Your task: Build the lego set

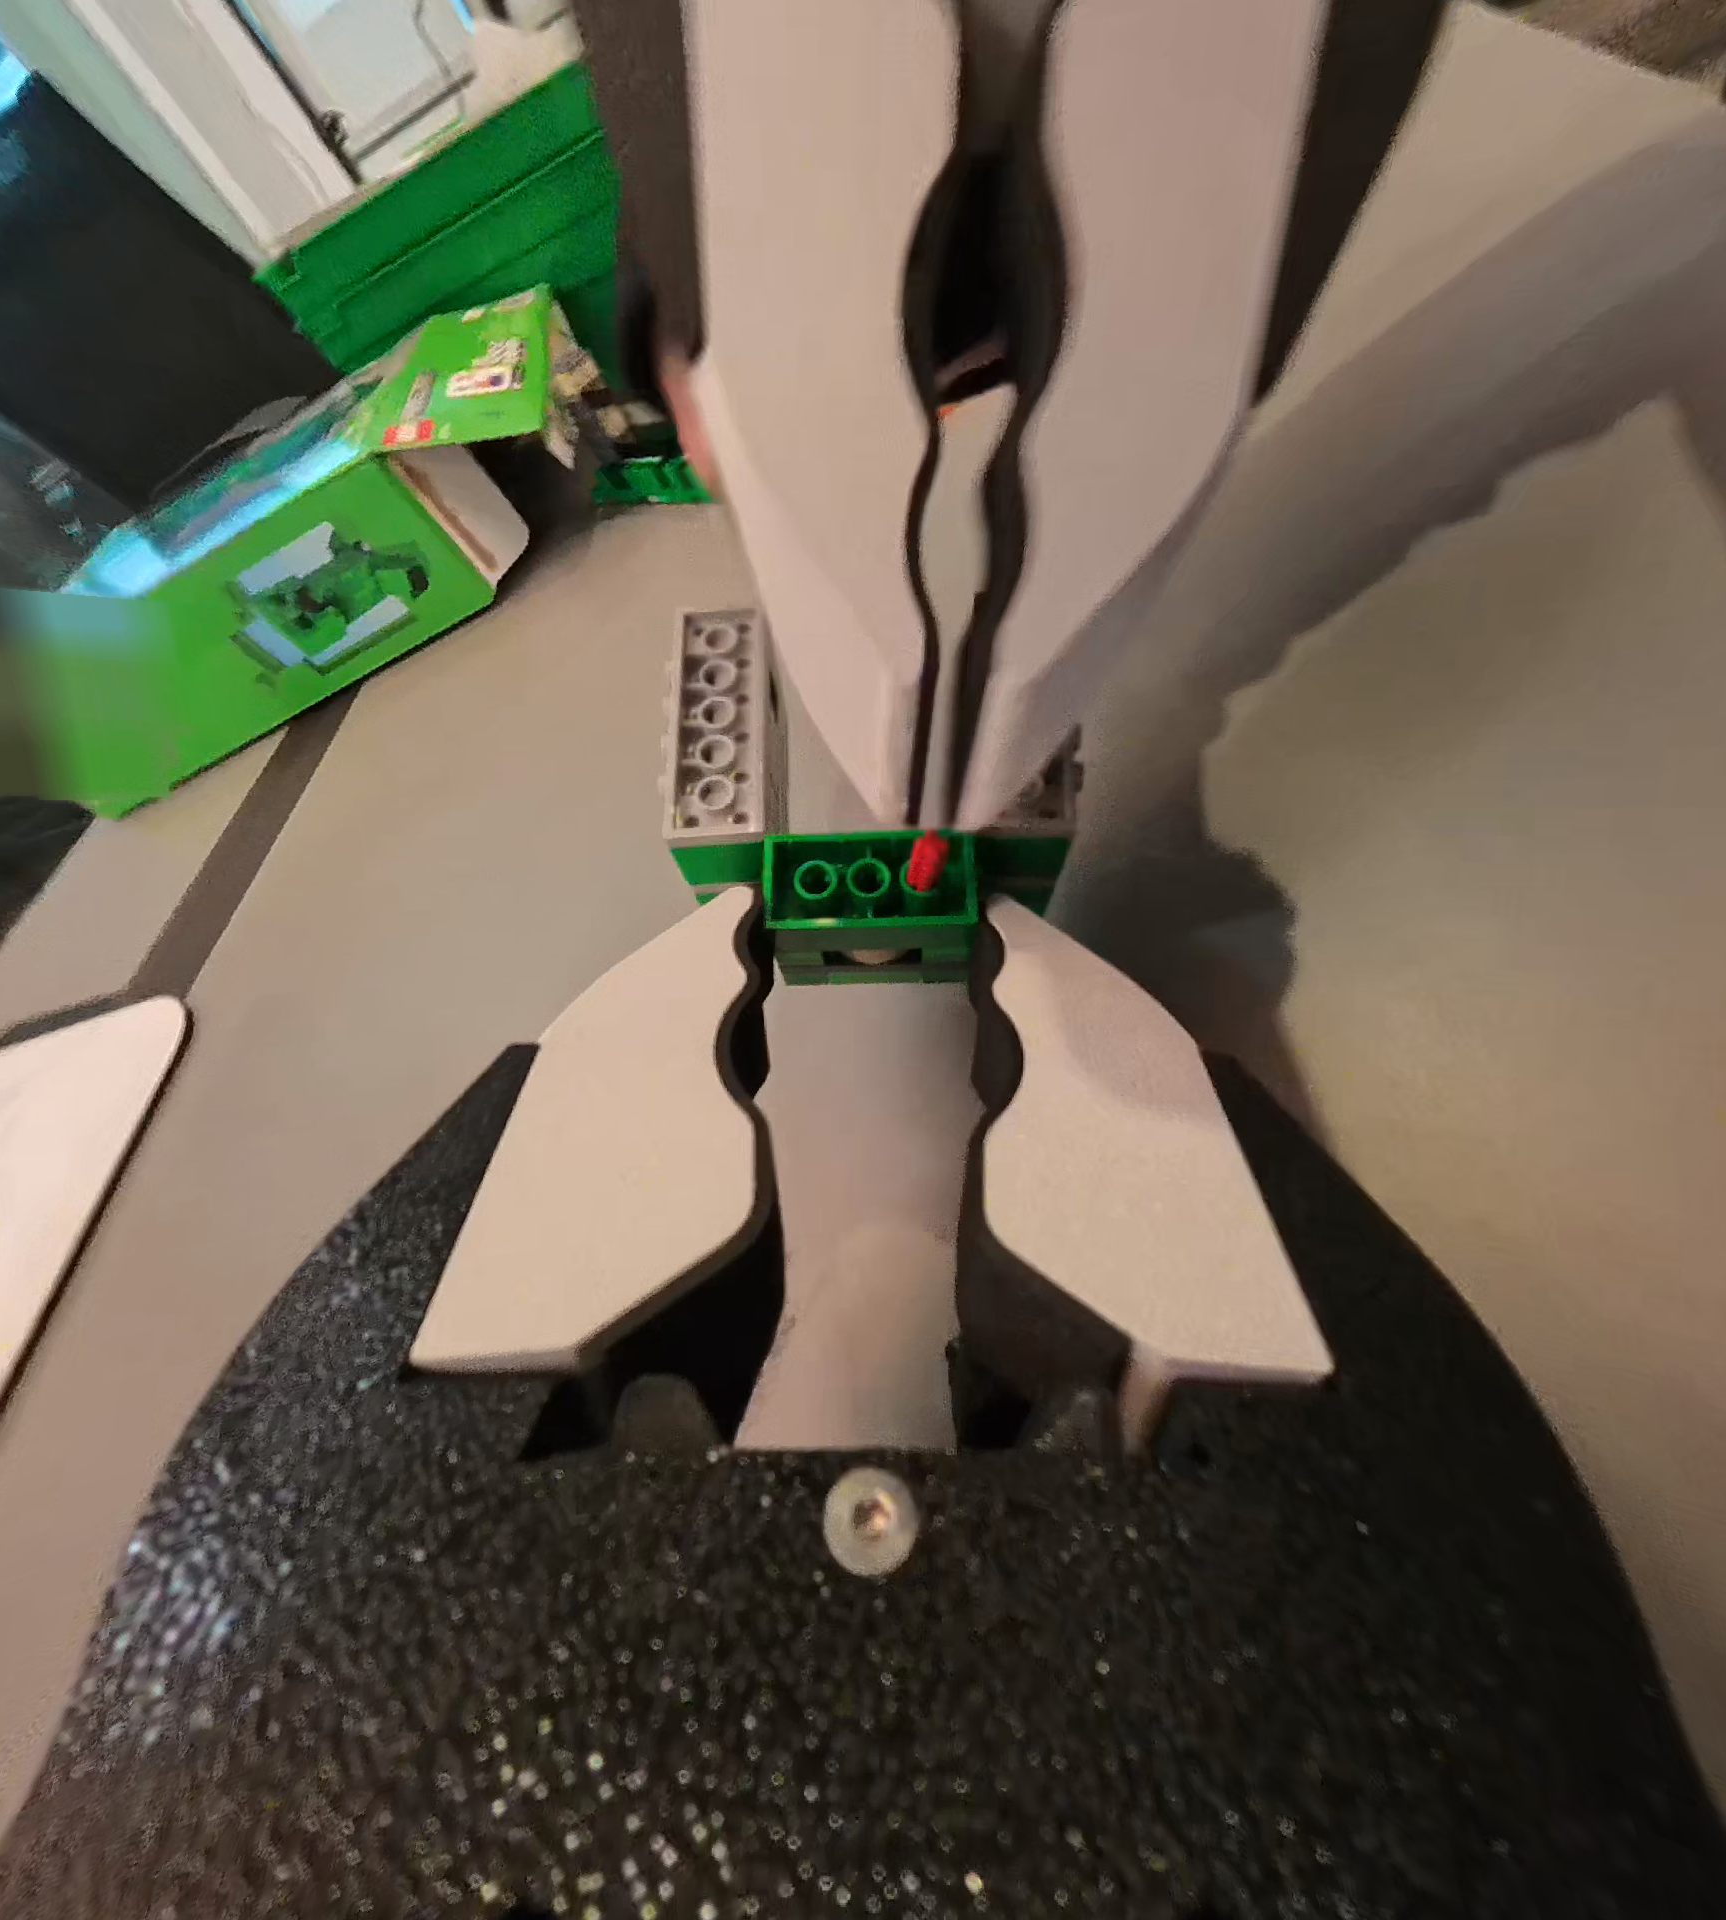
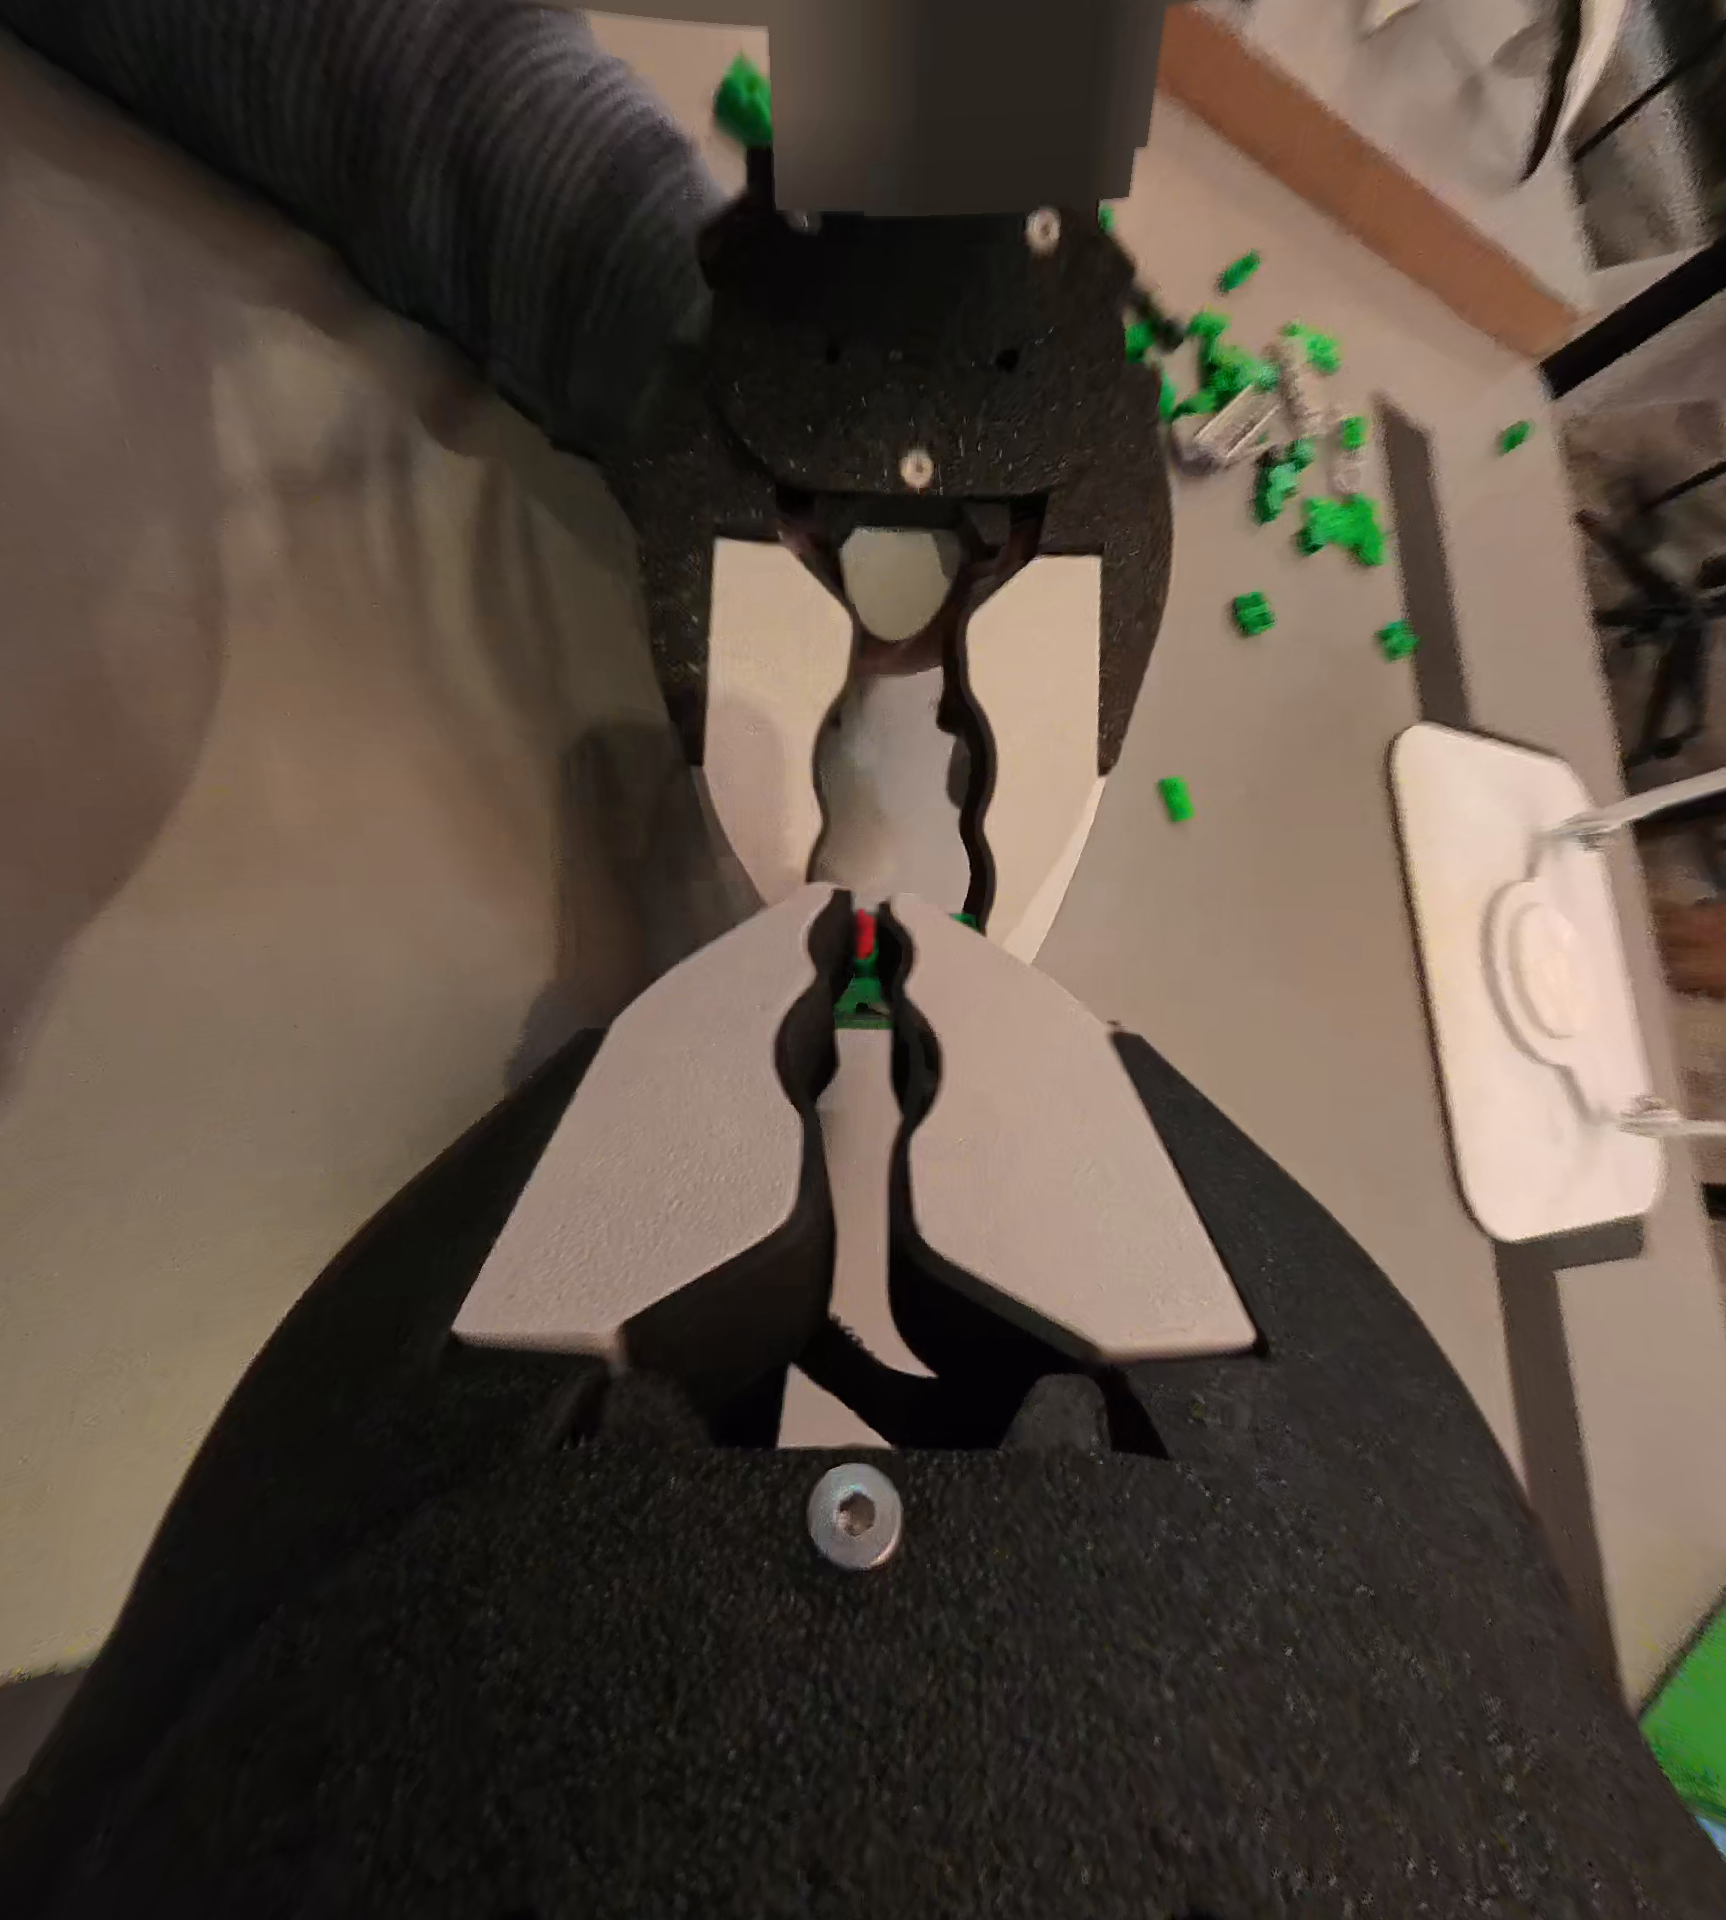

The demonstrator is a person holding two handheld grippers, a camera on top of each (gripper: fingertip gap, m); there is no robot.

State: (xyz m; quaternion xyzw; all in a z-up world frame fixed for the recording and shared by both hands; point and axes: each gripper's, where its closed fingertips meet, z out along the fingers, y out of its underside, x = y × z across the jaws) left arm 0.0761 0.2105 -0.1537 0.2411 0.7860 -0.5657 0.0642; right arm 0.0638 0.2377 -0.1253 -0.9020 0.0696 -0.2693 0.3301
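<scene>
In the left wrist view my left gripper [image 1: 869, 935] is shut on a green lego assembly [image 1: 869, 899], whose hollow underside with round tubes faces the camera. A grey studded plate [image 1: 719, 727] is joined to its far left side. My right gripper [image 1: 937, 821] comes down from above, shut on a small red pin [image 1: 926, 860] whose tip sits at the right-hand tube. In the right wrist view my right gripper [image 2: 867, 920] pinches the red pin [image 2: 865, 935] over the green assembly [image 2: 861, 997], and the left gripper [image 2: 900, 873] faces it from beyond.
A green lego box [image 1: 246, 644] with an open flap lies at the left on the grey table [image 1: 443, 883], with a green crate [image 1: 464, 239] behind. Loose green bricks [image 2: 1285, 457] are scattered at the upper right. A white tray [image 2: 1524, 987] sits at the table's right edge.
</scene>
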